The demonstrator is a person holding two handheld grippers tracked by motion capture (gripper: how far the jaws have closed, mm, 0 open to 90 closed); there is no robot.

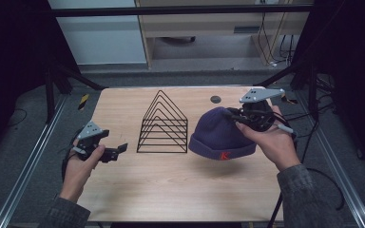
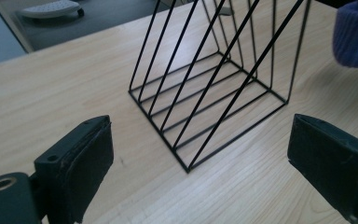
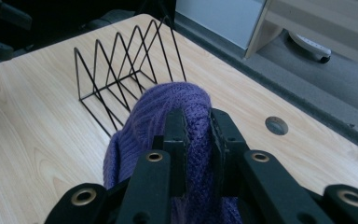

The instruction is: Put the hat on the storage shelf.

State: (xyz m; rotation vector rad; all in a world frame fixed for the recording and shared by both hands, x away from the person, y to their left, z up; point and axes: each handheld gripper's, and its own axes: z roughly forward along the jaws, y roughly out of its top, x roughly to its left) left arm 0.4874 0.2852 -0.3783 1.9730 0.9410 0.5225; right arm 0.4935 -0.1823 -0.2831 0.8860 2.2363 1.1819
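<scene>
Pale wood bench (image 1: pixel 180 185), dark room. Right tool (image 1: pixel 247 116) clenched on purple beanie (image 1: pixel 218 135); left tool (image 1: pixel 116 151) released beside wire rack (image 1: pixel 163 126).

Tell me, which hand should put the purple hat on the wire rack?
Probably the right. The right gripper is already pinching the hat, just beside the rack. The left gripper is open, holding nothing, on the rack's other side.

an orange letter "k" stands on the folded cuff of the purple beanie (image 1: pixel 221 133).
</scene>
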